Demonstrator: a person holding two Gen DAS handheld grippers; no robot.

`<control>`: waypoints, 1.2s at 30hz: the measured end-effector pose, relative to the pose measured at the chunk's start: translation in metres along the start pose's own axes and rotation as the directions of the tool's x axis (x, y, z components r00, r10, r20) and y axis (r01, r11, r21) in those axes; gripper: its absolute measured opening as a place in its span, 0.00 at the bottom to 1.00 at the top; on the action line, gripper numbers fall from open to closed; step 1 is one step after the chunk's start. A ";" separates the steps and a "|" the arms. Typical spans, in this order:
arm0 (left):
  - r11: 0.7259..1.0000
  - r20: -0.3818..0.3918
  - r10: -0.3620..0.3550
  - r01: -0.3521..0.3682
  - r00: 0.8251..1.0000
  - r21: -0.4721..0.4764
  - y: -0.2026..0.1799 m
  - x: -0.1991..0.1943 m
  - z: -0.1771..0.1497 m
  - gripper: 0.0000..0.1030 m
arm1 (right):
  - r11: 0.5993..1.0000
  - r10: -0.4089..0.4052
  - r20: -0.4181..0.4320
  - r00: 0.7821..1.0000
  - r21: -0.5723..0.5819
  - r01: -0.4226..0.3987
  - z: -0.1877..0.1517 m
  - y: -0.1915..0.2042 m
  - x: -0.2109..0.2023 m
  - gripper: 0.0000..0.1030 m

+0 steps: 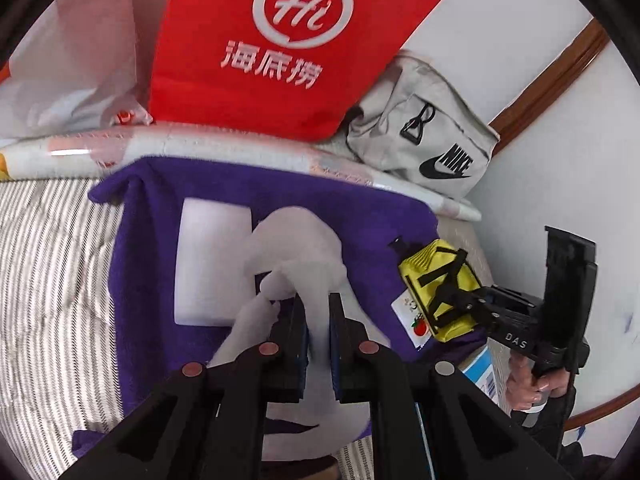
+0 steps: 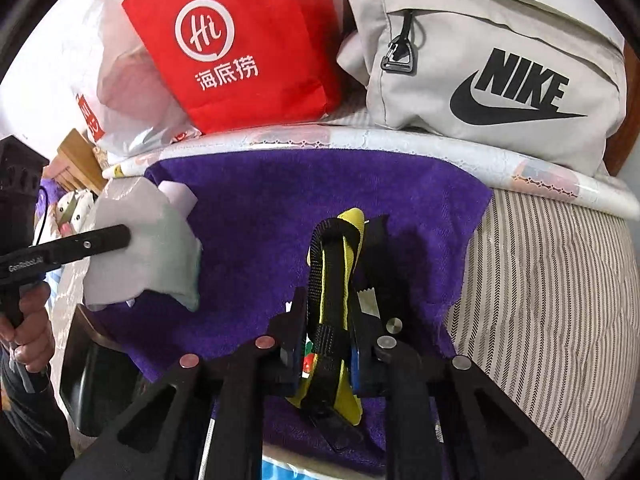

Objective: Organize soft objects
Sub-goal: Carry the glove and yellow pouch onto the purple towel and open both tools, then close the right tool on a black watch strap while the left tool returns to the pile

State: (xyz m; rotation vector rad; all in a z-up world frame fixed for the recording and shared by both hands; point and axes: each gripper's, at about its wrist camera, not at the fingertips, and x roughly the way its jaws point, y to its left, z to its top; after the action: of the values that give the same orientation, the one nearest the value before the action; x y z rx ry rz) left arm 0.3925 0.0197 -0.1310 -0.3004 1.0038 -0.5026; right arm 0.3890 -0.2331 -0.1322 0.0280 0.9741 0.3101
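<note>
A purple towel (image 1: pixel 152 264) lies spread on the striped bed. My left gripper (image 1: pixel 318 304) is shut on a white soft cloth piece (image 1: pixel 296 244) and holds it over the towel, beside a white foam block (image 1: pixel 208 264). My right gripper (image 2: pixel 326 308) is shut on a yellow pouch with black straps (image 2: pixel 336 280), held over the towel (image 2: pixel 260 208). The right gripper and pouch (image 1: pixel 438 284) also show in the left wrist view, at the towel's right edge. The left gripper and white cloth (image 2: pixel 148 248) show at the left of the right wrist view.
A red bag (image 1: pixel 280 48) with a white logo, a grey Nike bag (image 1: pixel 424 132) and a white plastic bag (image 1: pixel 76 68) stand behind a rolled white mat (image 1: pixel 200 148). Striped bedding (image 2: pixel 552 300) surrounds the towel. A wall with brown trim (image 1: pixel 560 68) is at the right.
</note>
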 end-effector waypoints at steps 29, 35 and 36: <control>0.965 0.081 0.249 -0.255 0.965 0.066 -0.012 -0.062 -0.030 0.59 | 0.997 -0.063 0.119 0.991 -0.033 0.068 -0.016 0.016 -0.079 0.50; 0.977 0.094 0.214 -0.215 0.972 -0.004 -0.009 -0.096 -0.072 0.58 | 0.997 -0.026 0.145 0.989 -0.070 0.037 -0.053 0.045 -0.111 0.52; 0.976 0.106 0.218 -0.218 0.970 -0.004 -0.010 -0.102 -0.079 0.58 | 0.996 -0.022 0.149 0.989 -0.077 0.034 -0.058 0.050 -0.115 0.52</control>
State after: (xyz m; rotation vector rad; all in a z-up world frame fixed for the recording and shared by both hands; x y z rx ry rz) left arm 0.2770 0.0642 -0.0925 -0.2042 0.9184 -0.2879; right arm 0.2693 -0.2235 -0.0646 -0.0344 0.8135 0.3157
